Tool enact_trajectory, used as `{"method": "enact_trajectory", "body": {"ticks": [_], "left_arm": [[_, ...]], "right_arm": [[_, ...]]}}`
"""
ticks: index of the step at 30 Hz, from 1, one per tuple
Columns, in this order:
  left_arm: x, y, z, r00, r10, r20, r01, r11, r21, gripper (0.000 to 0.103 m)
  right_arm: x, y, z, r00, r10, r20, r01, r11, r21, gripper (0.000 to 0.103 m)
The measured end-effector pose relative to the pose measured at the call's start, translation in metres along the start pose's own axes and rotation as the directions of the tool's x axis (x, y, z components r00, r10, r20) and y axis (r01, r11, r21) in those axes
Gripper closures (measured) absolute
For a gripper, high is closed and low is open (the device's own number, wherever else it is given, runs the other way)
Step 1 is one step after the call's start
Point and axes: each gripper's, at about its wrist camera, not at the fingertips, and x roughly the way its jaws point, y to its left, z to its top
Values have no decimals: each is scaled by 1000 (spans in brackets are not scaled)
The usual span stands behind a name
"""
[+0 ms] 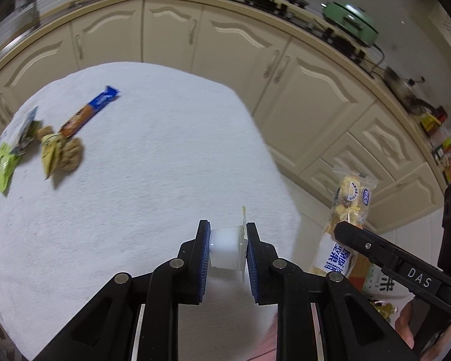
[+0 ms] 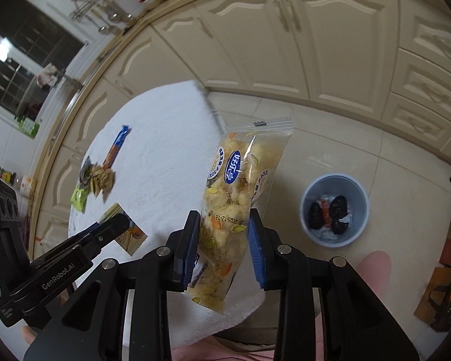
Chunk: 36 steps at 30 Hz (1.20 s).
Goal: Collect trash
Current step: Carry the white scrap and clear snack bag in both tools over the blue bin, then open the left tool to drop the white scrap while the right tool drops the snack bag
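Observation:
My left gripper (image 1: 228, 248) is shut on a small white plastic cup (image 1: 225, 249) with a peeled lid, held above the white-clothed table (image 1: 153, 165). My right gripper (image 2: 224, 240) is shut on a clear snack bag (image 2: 240, 192) of yellow puffs, upright near the table's right edge; the bag also shows in the left wrist view (image 1: 350, 210). A blue bin (image 2: 333, 209) with dark trash in it stands on the floor to the right. More wrappers lie on the table's far left: a blue-orange biscuit pack (image 1: 88, 111), a green packet (image 1: 1, 165) and a yellow wrapper (image 1: 49, 153).
Cream kitchen cabinets (image 1: 225, 48) curve behind the table. A green appliance (image 1: 350, 21) sits on the counter. Cardboard and bags (image 2: 445, 288) lie on the tiled floor at the far right. The left gripper body (image 2: 54, 255) shows in the right wrist view.

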Motion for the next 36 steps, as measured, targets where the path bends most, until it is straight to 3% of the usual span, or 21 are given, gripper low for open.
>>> {"method": "enact_trajectory", "body": {"ticks": [10, 15, 21, 23, 25, 26, 36], "left_arm": [[61, -80, 16, 995, -53, -88, 64, 989, 135, 84], [102, -119, 24, 989, -45, -142, 74, 977, 202, 84], [151, -162, 39, 981, -30, -189, 79, 963, 258, 83], [168, -171, 46, 980, -6, -197, 59, 964, 261, 68], [181, -177, 49, 981, 25, -191, 26, 966, 259, 34], [187, -179, 52, 984, 28, -177, 18, 967, 253, 30], [222, -180, 55, 974, 119, -191, -67, 964, 255, 24]], "right_arm": [[-36, -83, 2, 995, -84, 54, 76, 988, 135, 72], [-47, -120, -1, 985, -152, 79, 134, 972, 194, 72], [-50, -161, 1, 983, -170, 69, 146, 953, 267, 72], [-50, -174, 2, 983, -175, 64, 149, 945, 291, 72], [-48, -183, 2, 983, -174, 56, 149, 940, 307, 72], [-48, -187, 1, 983, -175, 52, 150, 937, 315, 72], [-20, -200, 4, 986, -165, -8, 158, 930, 332, 72]]}}
